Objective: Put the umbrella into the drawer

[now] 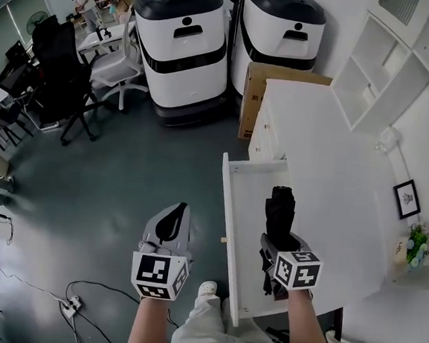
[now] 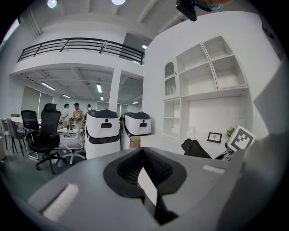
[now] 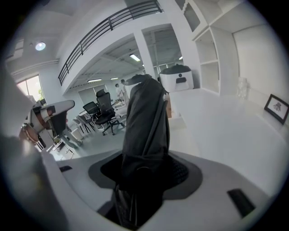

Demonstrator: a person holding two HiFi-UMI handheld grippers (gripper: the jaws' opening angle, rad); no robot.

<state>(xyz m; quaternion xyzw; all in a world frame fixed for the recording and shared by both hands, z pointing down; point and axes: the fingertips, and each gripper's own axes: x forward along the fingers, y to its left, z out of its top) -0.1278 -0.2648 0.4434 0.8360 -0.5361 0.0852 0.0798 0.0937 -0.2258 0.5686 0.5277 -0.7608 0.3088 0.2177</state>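
The right gripper [image 1: 275, 247] is clamped on the folded black umbrella [image 1: 280, 208]. In the right gripper view its jaws [image 3: 144, 182] press against the lower part of the umbrella [image 3: 146, 126]. The rest of the dark fabric bundle stands out past the fingertips, away from the person.

Seen from the head view, gripper and umbrella hang over the open white drawer [image 1: 251, 200]. The umbrella lies along the drawer's length, its far end towards the back wall. Whether it touches the drawer bottom cannot be told.

To the right of the gripper runs the white cabinet [image 1: 333, 177] that the drawer is pulled out of. A small picture frame [image 1: 407, 199] and some flowers [image 1: 419, 245] stand at its far right edge, with white shelves [image 1: 373, 61] beyond them.

The left gripper [image 1: 171, 219] is well apart to the left, over the grey floor [image 1: 125, 174] and outside the drawer front. Its jaws [image 2: 143, 155] are together with nothing between them.

Ahead of both grippers, past the cabinet's end, a cardboard box [image 1: 252, 96] leans beside two white-and-black machines [image 1: 184, 45]. A black chair [image 1: 59, 71] stands further left. A power strip [image 1: 69, 308] with cables lies on the floor below the left gripper.
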